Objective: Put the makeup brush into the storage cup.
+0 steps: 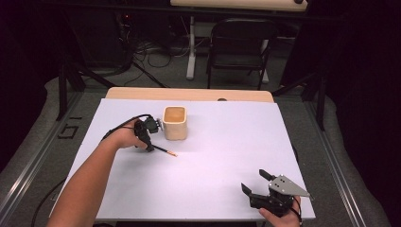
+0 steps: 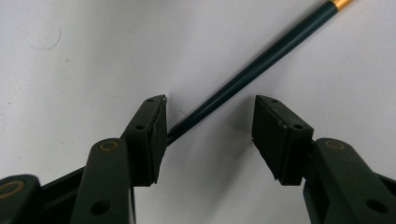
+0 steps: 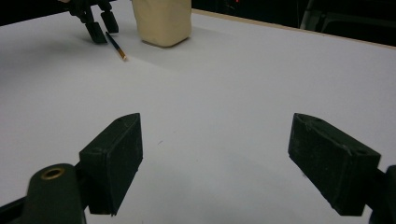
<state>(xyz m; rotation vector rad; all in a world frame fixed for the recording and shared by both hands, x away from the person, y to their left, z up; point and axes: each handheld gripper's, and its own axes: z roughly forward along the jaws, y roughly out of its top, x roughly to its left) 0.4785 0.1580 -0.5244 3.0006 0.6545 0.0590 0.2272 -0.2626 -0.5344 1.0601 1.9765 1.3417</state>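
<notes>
Right gripper jaws spread near table edge, left gripper jaws apart straddling pencil, cup just beside.

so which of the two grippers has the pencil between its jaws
The left gripper: its open jaws straddle the dark pencil. The right gripper is open over bare table.

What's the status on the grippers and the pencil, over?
Left gripper open, jaws straddling the pencil flat on the table, not clamped. Right gripper open, idle near the table edge. Cup stands beside the left gripper; nothing blocking.

Black two-jaw grippers (grey plate, cables)
</notes>
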